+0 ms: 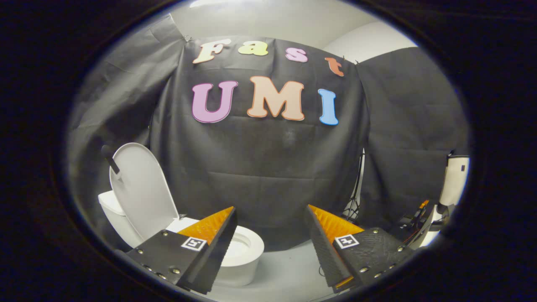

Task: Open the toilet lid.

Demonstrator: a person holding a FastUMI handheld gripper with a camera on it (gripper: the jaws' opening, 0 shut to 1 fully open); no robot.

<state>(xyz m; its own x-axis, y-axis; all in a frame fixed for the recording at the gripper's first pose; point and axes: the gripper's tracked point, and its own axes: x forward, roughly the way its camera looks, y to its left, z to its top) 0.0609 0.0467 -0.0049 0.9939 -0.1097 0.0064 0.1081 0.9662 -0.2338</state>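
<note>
- The toilet lid (140,191) was seen raised upright, leaning back by the tank, at far left beyond the left finger.
- The gripper (270,235) was held wide apart, gripping nothing.
- The step was judged complete; a clear, contact-free withdrawal was advised.

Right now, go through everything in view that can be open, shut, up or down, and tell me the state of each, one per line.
Toilet lid: raised, standing upright against the tank.
Toilet seat: down on the bowl, bowl uncovered.
Gripper: open, fingers spread wide, holding nothing; the toilet sits behind the left finger.
</note>
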